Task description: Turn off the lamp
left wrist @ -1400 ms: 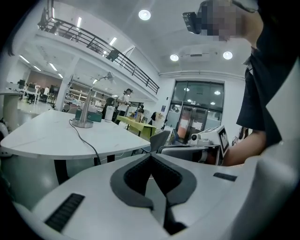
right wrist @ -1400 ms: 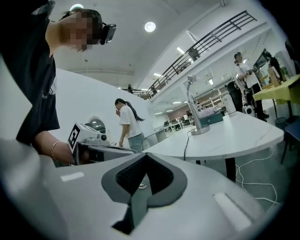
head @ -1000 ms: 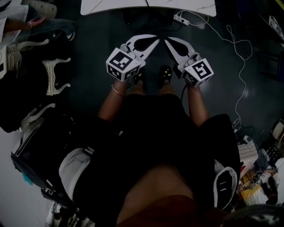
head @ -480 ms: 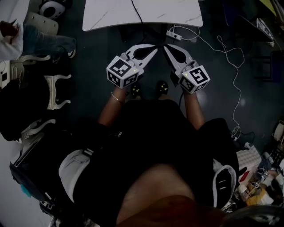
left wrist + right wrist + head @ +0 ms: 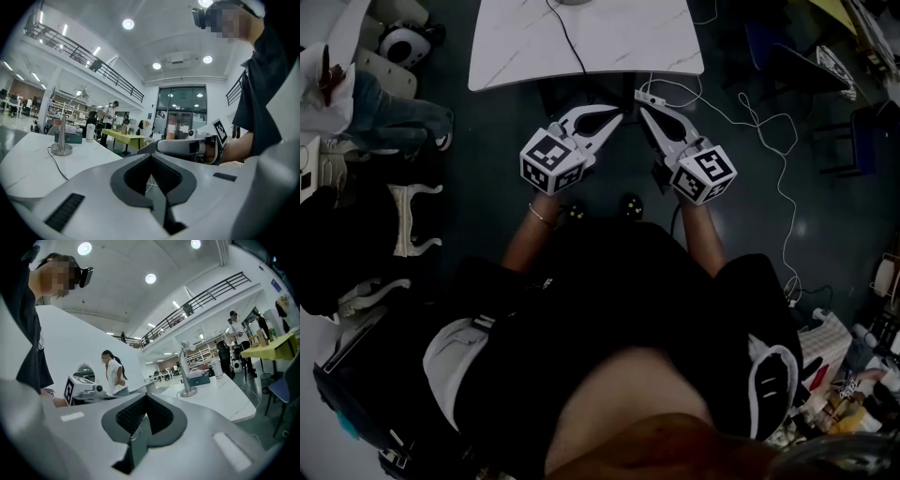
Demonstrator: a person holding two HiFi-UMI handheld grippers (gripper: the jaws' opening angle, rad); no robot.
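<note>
The lamp stands on the white marble table. Its round metal base and thin bent neck show in the left gripper view, and its base shows again in the right gripper view. A dark cord runs from it across the tabletop. Whether the lamp is lit I cannot tell. My left gripper and right gripper hover side by side in front of the table's near edge, well short of the lamp. Each has its jaws closed tip to tip, with nothing between them.
A teal box and a white cup sit behind the lamp. A white cable snakes over the dark floor at right. A seated person and a white frame are at left, bags below left.
Both grippers have risen and come closer to the table's near edge. More of the tabletop and the lamp cord now shows at the top of the head view. The jaws stayed closed.
</note>
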